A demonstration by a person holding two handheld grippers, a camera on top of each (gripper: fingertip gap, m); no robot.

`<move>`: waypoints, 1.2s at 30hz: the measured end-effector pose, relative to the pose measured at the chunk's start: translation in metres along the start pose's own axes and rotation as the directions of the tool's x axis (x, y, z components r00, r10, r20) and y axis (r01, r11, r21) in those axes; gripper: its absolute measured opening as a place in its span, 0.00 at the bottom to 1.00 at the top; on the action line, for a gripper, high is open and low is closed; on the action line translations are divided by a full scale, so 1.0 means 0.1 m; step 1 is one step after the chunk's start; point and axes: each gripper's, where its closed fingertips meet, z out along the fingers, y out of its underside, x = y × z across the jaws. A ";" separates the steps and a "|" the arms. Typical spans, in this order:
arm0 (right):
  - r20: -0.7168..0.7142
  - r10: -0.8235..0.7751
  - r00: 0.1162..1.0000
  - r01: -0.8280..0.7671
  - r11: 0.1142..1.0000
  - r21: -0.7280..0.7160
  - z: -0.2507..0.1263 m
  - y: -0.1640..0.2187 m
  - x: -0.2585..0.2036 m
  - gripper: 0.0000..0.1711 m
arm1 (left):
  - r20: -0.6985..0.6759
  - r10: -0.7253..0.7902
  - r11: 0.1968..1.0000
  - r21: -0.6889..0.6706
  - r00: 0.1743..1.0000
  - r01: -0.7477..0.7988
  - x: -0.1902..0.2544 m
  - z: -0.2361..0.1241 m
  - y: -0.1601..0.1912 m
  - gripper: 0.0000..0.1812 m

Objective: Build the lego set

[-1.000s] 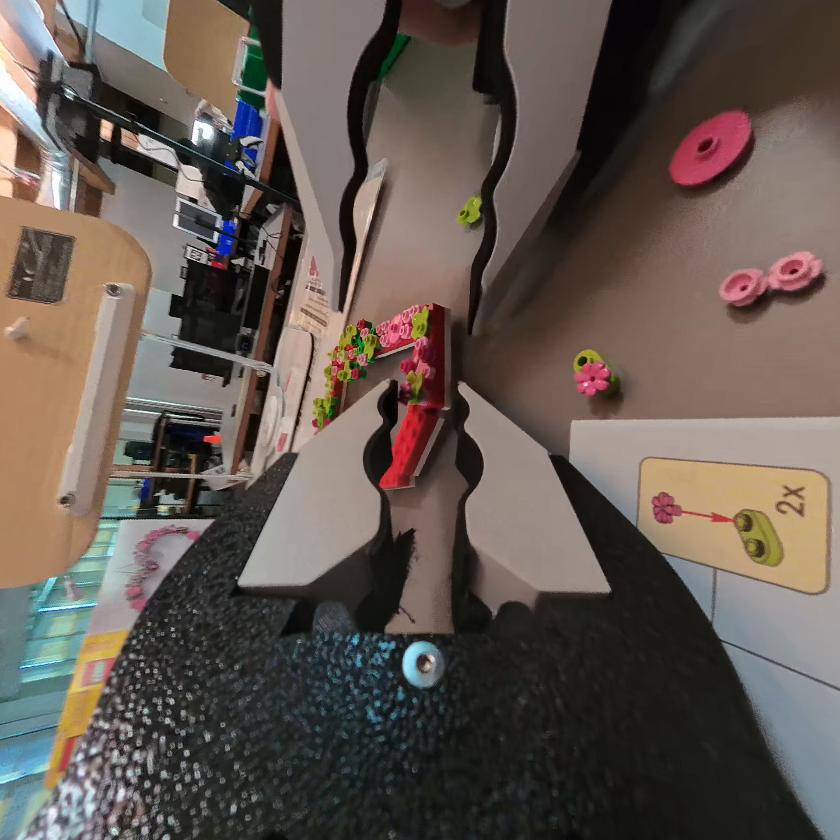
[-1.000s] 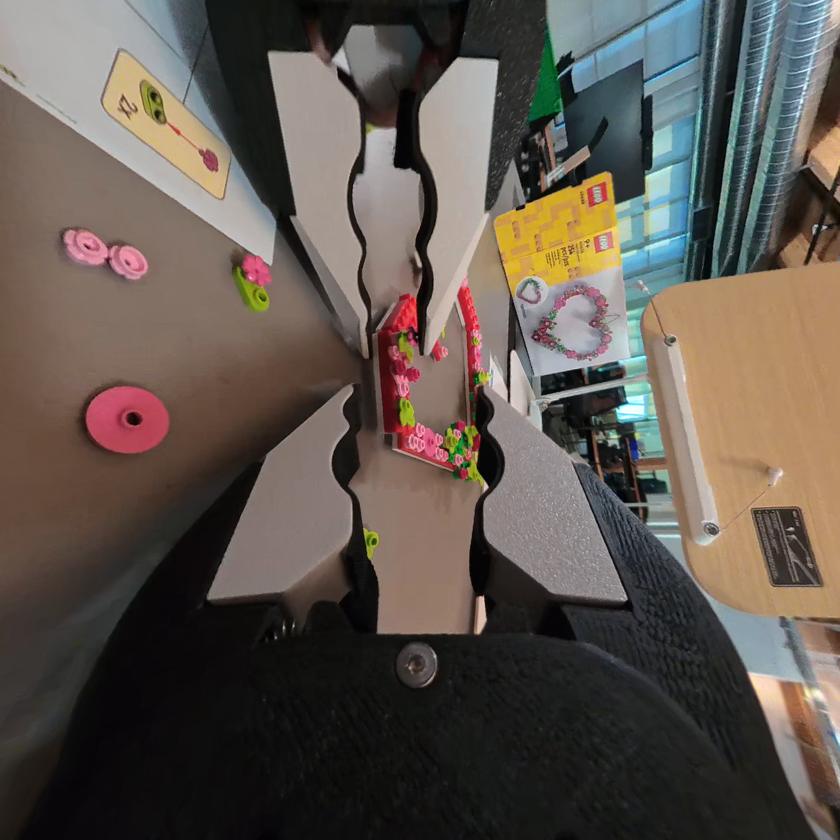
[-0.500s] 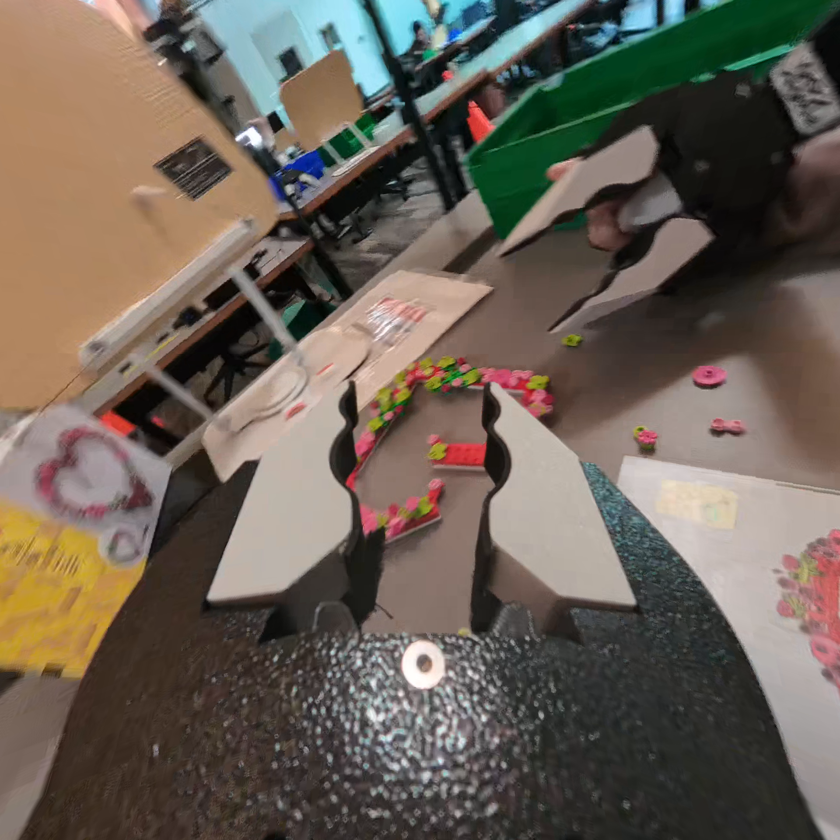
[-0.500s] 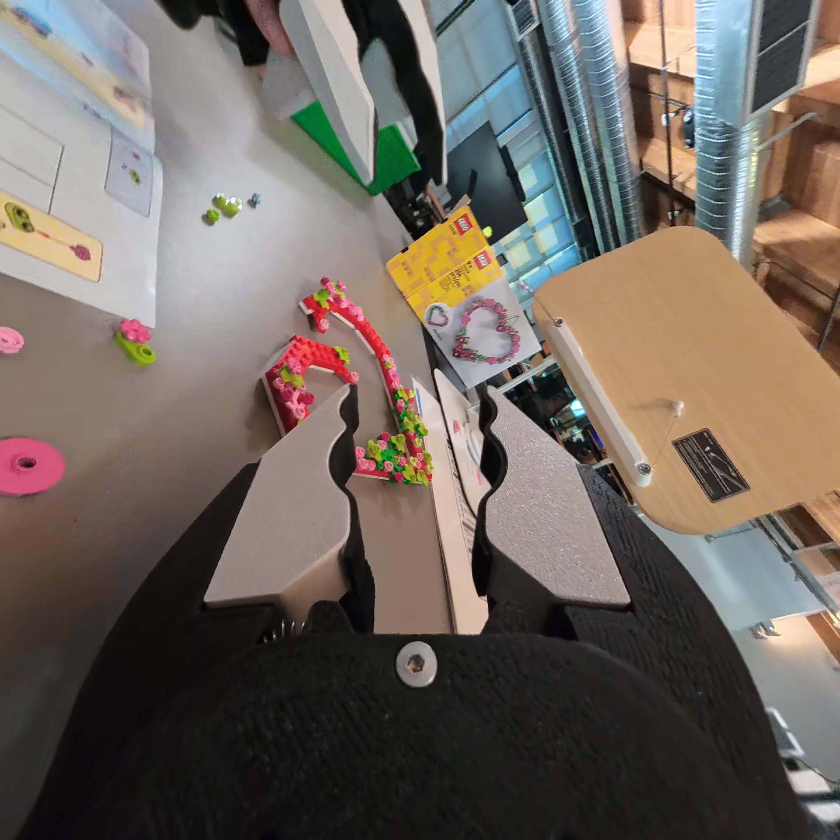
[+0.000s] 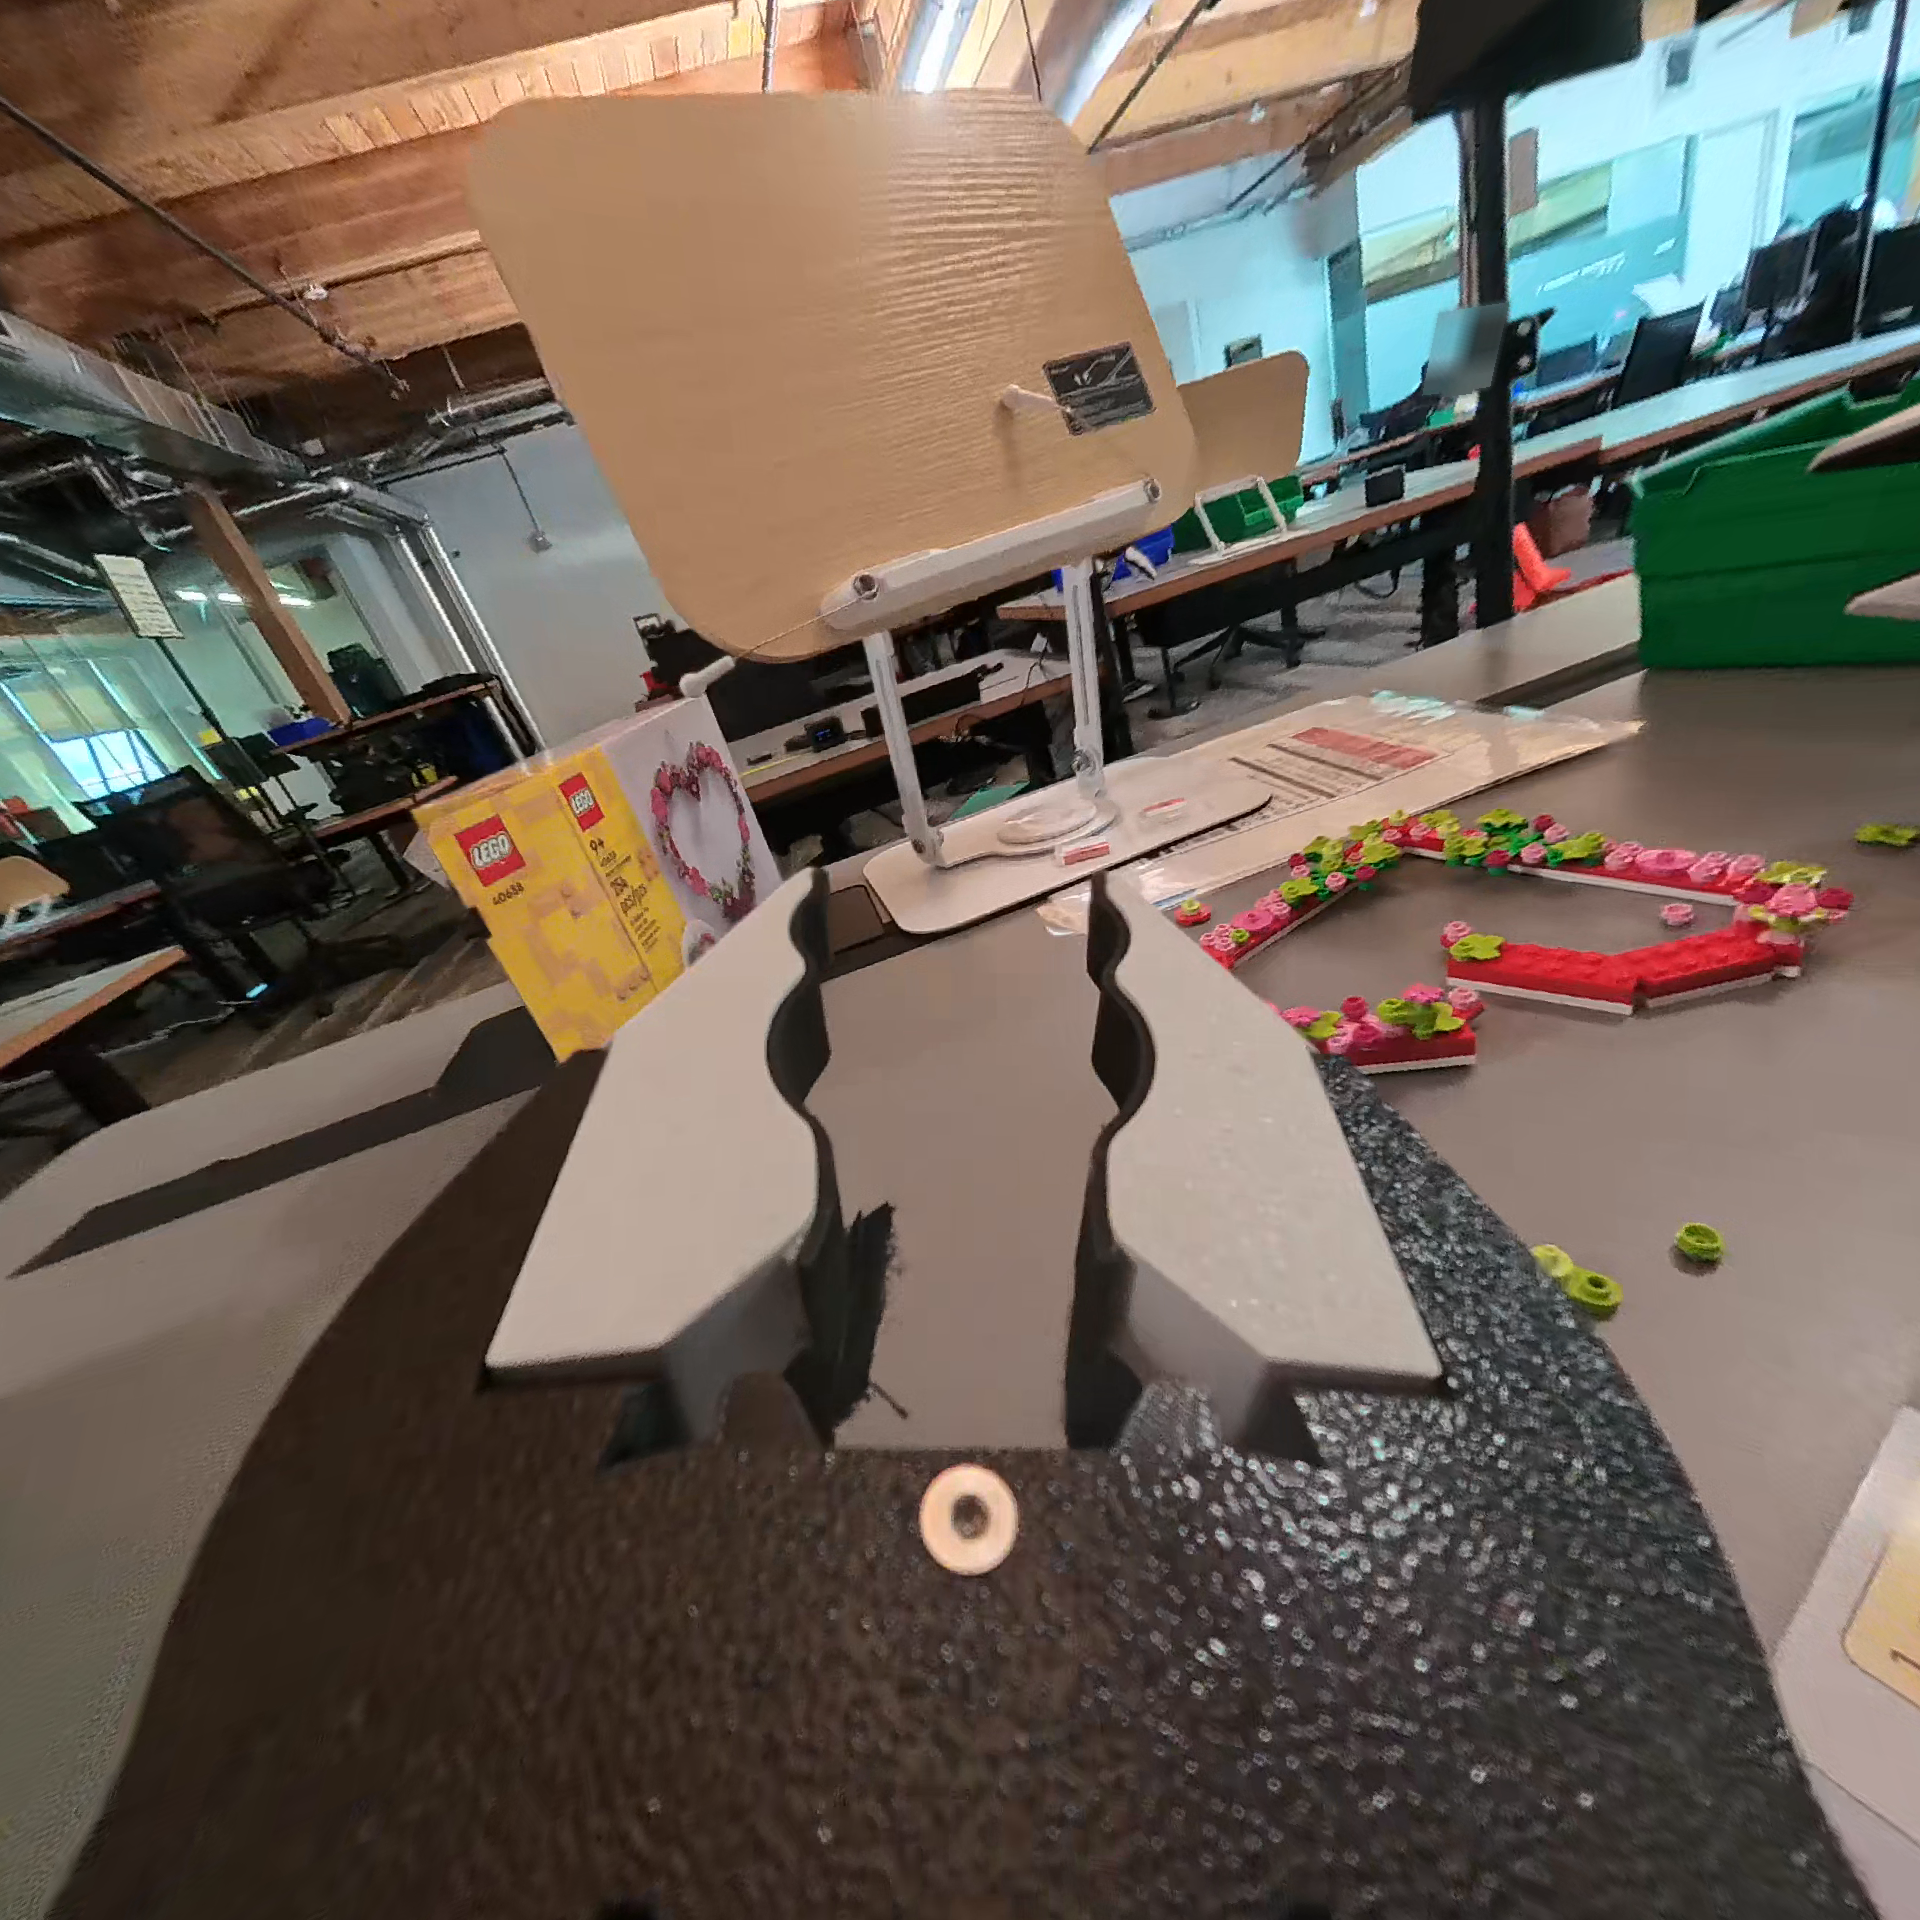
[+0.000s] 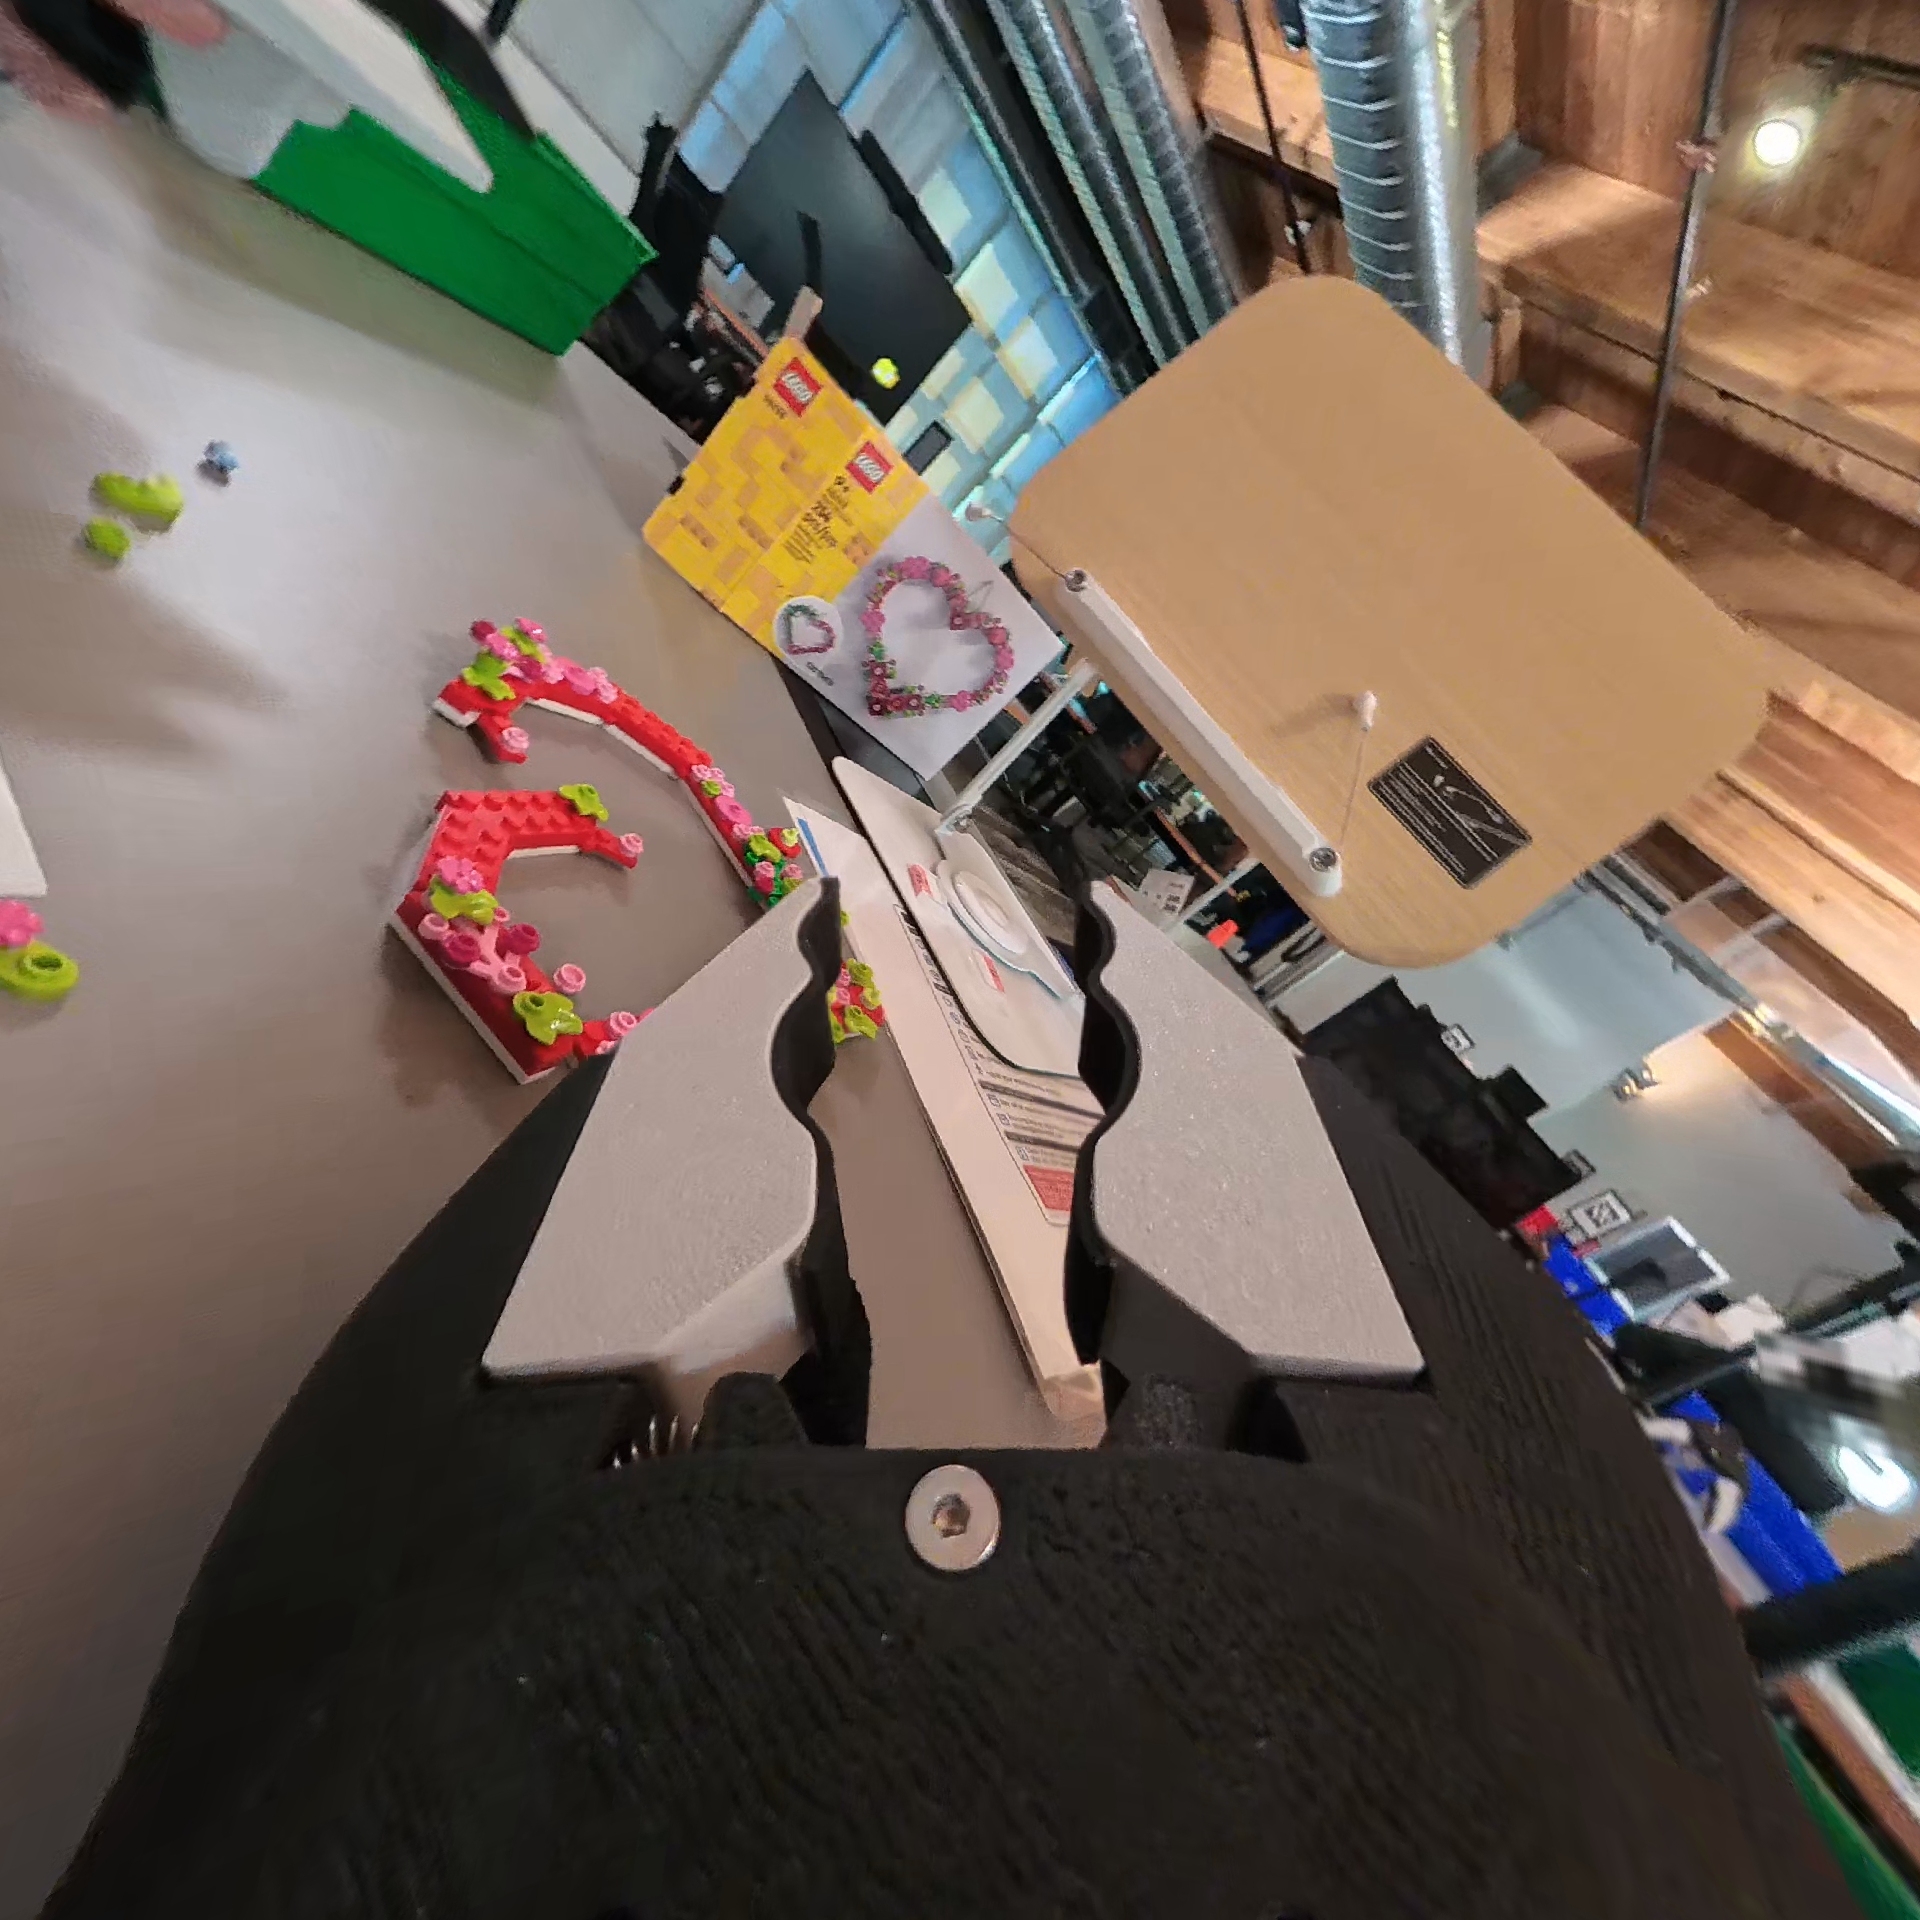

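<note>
While both tools hang above it with nothing in them, the grey table [image 5: 1558, 1122] takes up most of the room in front of me. At its far edge stands a wooden board on a white stand [image 5: 831, 353], tilted back, and just beside that the yellow set box [image 5: 582, 883] with a flower heart pictured on its side. A green bin [image 5: 1766, 561] sits farther along the table, and a flat printed sheet [image 5: 1351, 753] lies under and beside the stand's base.

The left gripper [image 5: 951, 914] has its jaws spread wide, only bare tabletop between them. The right gripper [image 6: 951, 914] is likewise released, empty, with the printed sheet showing through its gap.

The lego heart [image 5: 1621, 914] lies flat on the table in pieces, well to the right of the left gripper's fingers and to the left of the right gripper's. One long red arm is covered in pink and lime flowers; a shorter red angled section [image 6: 499, 883] lies apart from it, and a small flowered red segment [image 5: 1382, 1023] lies alone near the left gripper.

Loose lime green round pieces [image 5: 1590, 1283] are scattered on the table near the left gripper. In the right wrist view a lime piece carrying a pink flower [image 6: 31, 956] rests at the left edge.
</note>
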 end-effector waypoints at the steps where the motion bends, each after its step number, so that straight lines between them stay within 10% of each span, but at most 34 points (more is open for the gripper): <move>1: -0.018 0.016 1.000 -0.016 1.000 -0.005 -0.02 -0.01 0.02 0.25 | -0.003 -0.010 1.000 0.008 1.000 0.010 0.01 -0.01 0.02 0.26; 36: -0.104 0.188 0.977 -0.194 0.979 -0.057 -0.10 -0.07 -0.06 0.24 | -0.041 0.033 0.996 0.083 0.999 -0.029 0.04 -0.06 -0.07 0.21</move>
